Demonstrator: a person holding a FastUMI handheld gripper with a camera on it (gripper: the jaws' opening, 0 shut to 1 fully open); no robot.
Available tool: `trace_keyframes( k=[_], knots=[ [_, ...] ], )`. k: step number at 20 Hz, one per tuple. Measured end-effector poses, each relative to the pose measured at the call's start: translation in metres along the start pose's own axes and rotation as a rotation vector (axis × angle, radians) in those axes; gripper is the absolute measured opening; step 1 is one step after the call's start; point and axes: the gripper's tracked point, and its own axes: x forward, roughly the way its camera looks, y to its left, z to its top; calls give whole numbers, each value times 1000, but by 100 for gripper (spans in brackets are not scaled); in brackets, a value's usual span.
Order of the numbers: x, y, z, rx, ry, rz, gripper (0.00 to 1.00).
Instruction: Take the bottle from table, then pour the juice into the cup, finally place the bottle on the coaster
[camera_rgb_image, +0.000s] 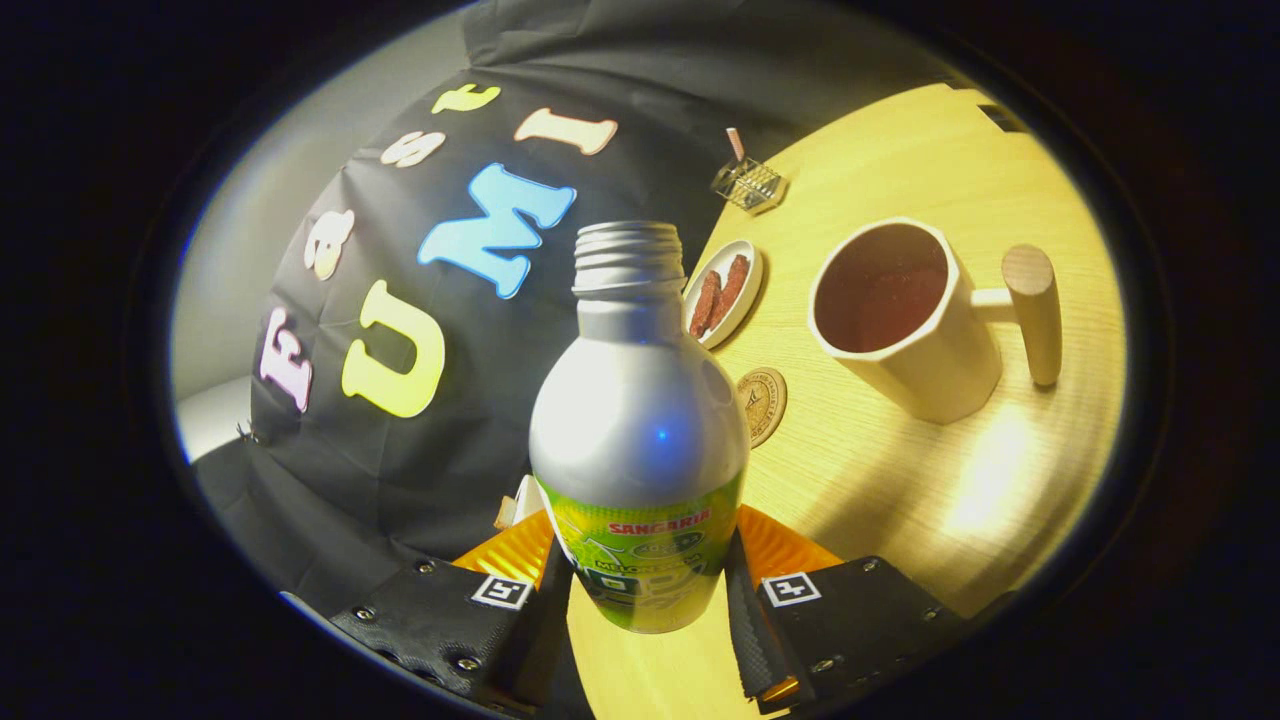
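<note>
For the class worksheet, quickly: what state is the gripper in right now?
Gripper: shut on the bottle, both fingers pressing its labelled lower body; the bottle is uncapped and held tilted over the table.

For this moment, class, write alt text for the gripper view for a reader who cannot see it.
The gripper holds a capless silver bottle between its fingers, tilted over a wooden table. Beyond it stand a cup with a wooden handle, a round coaster and a small dish of reddish pieces.

Silver bottle (638, 420) with green label; cream cup (905, 320).
</note>
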Motion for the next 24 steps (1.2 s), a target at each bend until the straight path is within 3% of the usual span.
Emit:
trace_keyframes(
  k=[13, 24],
  knots=[
    [20, 1, 17, 327, -38, -13, 68],
    [22, -3, 15, 472, 6, -35, 68]
  ],
)
